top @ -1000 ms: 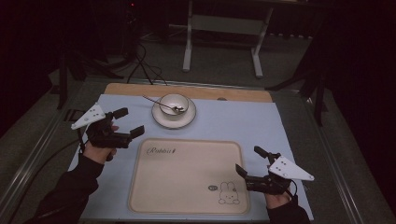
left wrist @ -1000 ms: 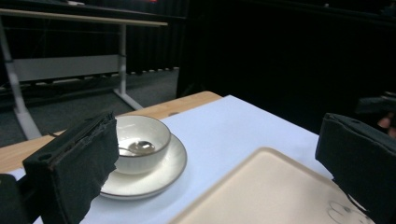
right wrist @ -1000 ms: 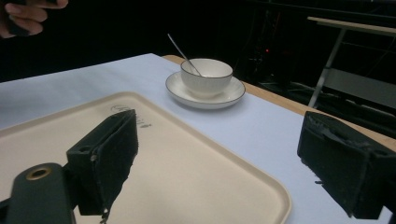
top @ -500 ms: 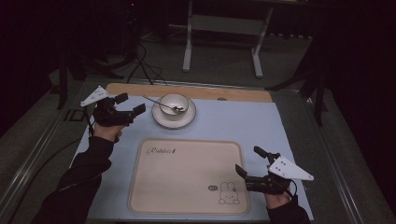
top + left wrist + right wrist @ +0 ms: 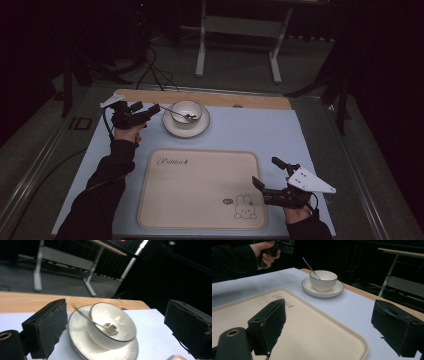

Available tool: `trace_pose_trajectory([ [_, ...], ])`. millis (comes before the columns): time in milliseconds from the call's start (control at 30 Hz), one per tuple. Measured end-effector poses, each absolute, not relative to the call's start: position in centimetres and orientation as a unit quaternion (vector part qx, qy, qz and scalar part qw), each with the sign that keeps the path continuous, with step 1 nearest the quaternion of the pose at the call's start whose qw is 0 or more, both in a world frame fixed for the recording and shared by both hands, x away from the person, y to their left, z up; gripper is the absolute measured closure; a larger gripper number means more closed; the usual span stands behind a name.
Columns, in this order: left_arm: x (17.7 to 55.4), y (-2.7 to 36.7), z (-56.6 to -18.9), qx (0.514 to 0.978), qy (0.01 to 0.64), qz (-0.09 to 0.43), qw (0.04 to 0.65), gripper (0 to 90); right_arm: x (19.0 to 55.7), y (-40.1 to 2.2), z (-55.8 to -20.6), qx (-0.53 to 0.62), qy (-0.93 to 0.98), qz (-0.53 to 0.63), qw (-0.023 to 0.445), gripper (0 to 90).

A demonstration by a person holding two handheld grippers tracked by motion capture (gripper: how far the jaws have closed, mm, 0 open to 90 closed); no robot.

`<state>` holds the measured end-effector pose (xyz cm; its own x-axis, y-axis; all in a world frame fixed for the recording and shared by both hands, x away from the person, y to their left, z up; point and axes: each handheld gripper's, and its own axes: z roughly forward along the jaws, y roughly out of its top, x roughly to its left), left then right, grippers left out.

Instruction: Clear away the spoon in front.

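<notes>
A white bowl [image 5: 186, 111] stands on a white saucer [image 5: 174, 128] at the back of the table, with a metal spoon [image 5: 174, 113] leaning in it, handle to the left. My left gripper [image 5: 151, 109] points right at the saucer's left rim. It is open, its jaws have just been closing a little, and nothing is pressed between its fingers [image 5: 50, 325]. Ahead of them lie the bowl [image 5: 120, 315] and the spoon [image 5: 88, 318]. My right gripper [image 5: 265, 171] rests open over the right edge of a cream tray [image 5: 200, 195], nothing between its jaws.
A pale blue sheet [image 5: 260, 130] covers the table, with a wooden strip [image 5: 225, 99] along the back edge. The tray [image 5: 317, 325] bears a rabbit print at its near right corner. Behind the table stand a metal frame [image 5: 240, 25] and floor cables [image 5: 150, 70].
My left hand has moved away from me and to the right, from beside the tray's left corner to the saucer's left side. The right gripper has stayed put.
</notes>
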<state>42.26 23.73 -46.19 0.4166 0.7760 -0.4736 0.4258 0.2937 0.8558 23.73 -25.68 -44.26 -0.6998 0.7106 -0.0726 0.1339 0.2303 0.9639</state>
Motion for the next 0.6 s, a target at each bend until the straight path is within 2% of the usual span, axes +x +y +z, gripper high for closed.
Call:
trace_pose_trajectory([
  [233, 43.4, 23.7, -48.1, 0.536, 0.563, 0.127, 0.616, 14.8, 23.8, -25.6, -44.3, 0.283, 0.742, 0.55, 0.26, 12.3],
  [600, 44.7, 22.8, -49.6, 0.495, 0.613, 0.139, 0.6, 34.5, 23.9, -25.7, -44.4, 0.285, 0.742, 0.552, 0.249, 12.4],
])
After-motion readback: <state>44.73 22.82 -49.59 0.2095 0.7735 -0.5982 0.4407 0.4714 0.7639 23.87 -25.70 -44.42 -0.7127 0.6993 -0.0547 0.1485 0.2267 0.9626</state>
